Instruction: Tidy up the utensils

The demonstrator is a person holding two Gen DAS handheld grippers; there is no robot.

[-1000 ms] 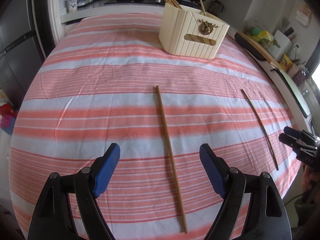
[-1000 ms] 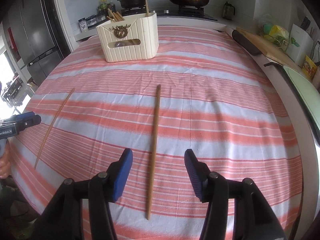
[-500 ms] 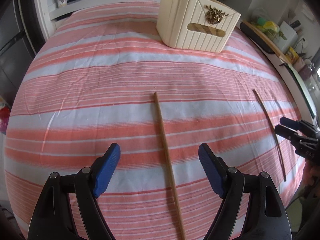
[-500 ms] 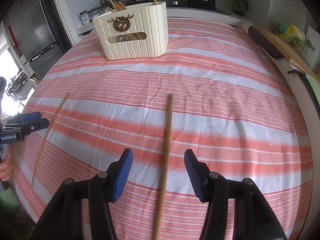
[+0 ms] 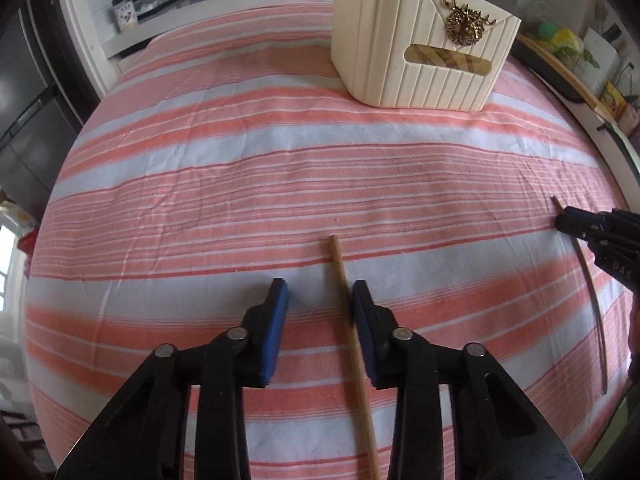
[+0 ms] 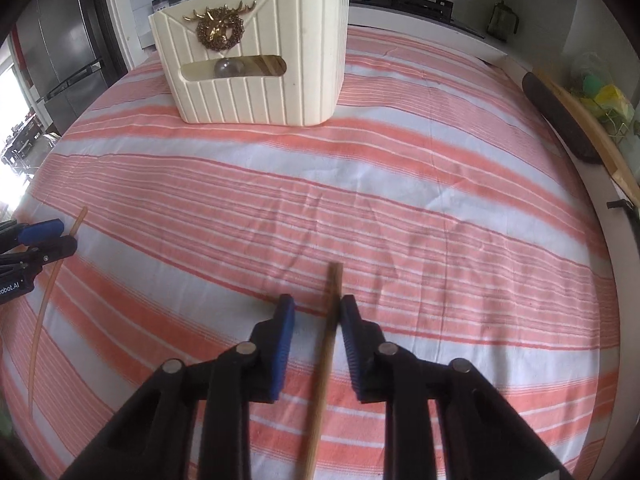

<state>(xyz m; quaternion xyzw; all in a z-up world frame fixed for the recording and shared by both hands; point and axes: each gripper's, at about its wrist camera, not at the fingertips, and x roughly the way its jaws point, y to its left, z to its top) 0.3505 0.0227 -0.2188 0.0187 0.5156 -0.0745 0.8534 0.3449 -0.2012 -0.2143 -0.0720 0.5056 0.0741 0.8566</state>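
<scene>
1. The pale chopstick (image 5: 338, 272) is lying on the striped cloth (image 5: 200, 160) covering the bench, running lengthways between the two blue pads of the left claw (image 5: 319, 286), with its far tip reaching just past them
2. The left claw is hanging low over the cloth and has just been closing; its jaws are standing narrowed but not yet pinching, the chopstick lying against the right-hand pad while a clear gap is showing at the left-hand pad
3. The darker chopstick (image 6: 324, 360) is lying in the same way between the pads of the right claw (image 6: 317, 300), its far tip poking out just beyond them
4. The right claw has also just been closing; it is sitting part open, the stick lying against the right-hand pad and the other pad standing a little apart from it
5. The cream ribbed utensil holder (image 6: 260, 92) is standing upright at the far end of the cloth, well apart from both claws, with wooden sticks already poking out of its top
</scene>
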